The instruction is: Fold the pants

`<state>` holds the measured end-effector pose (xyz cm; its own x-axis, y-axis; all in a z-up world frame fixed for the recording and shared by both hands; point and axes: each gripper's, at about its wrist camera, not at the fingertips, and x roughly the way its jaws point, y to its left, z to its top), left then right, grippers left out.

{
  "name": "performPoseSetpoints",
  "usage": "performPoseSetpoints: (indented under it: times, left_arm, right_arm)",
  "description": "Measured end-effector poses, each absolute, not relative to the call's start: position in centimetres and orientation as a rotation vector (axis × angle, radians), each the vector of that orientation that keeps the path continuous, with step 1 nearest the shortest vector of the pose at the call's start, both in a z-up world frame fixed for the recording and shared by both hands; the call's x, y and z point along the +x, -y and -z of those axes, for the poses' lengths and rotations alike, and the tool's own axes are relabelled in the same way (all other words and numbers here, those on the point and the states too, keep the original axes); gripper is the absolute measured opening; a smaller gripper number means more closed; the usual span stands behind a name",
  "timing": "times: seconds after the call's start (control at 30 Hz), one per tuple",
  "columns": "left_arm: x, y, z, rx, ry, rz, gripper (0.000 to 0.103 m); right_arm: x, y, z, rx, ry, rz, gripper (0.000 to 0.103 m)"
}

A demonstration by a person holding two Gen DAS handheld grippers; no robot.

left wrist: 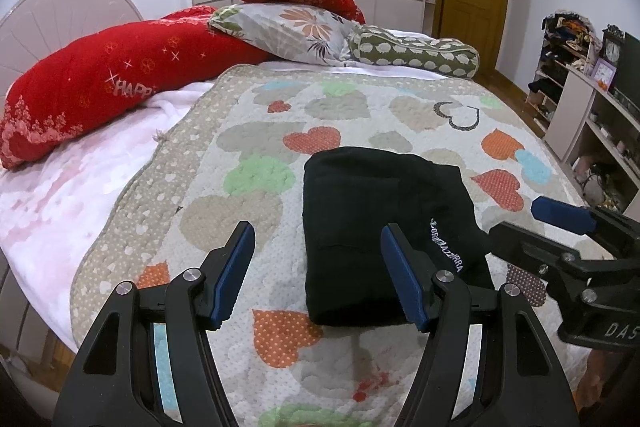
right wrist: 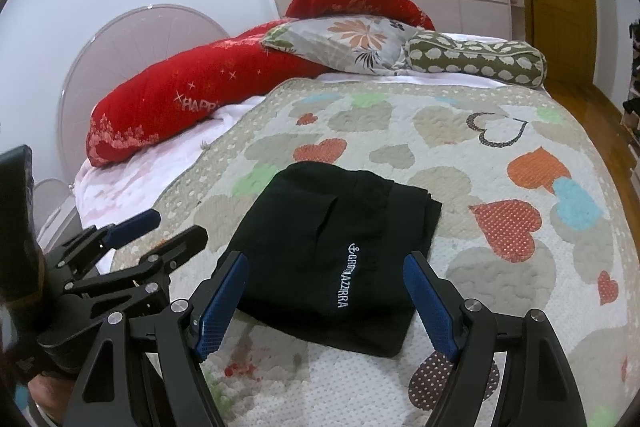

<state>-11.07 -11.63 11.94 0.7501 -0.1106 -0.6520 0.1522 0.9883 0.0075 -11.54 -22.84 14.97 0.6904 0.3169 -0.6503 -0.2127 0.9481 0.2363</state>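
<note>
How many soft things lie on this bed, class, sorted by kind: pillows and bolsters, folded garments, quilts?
Pillows and bolsters: 3 (long red bolster, floral pillow, olive spotted bolster)
Folded garments: 1 (black pants)
Quilts: 1 (heart quilt)
Total: 5
Both the left gripper and right gripper hang open, holding nothing.
</note>
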Motion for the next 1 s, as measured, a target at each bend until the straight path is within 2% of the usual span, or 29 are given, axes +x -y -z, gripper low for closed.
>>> performPoseSetpoints:
  times: [1.0]
  left_arm:
    - [-10.89,11.93,-11.24,0.063,-0.724,0.160,0.066]
  right_arm:
    - [-11.79,23.29,-14.50,0.153,-0.762,-0.298,0.078]
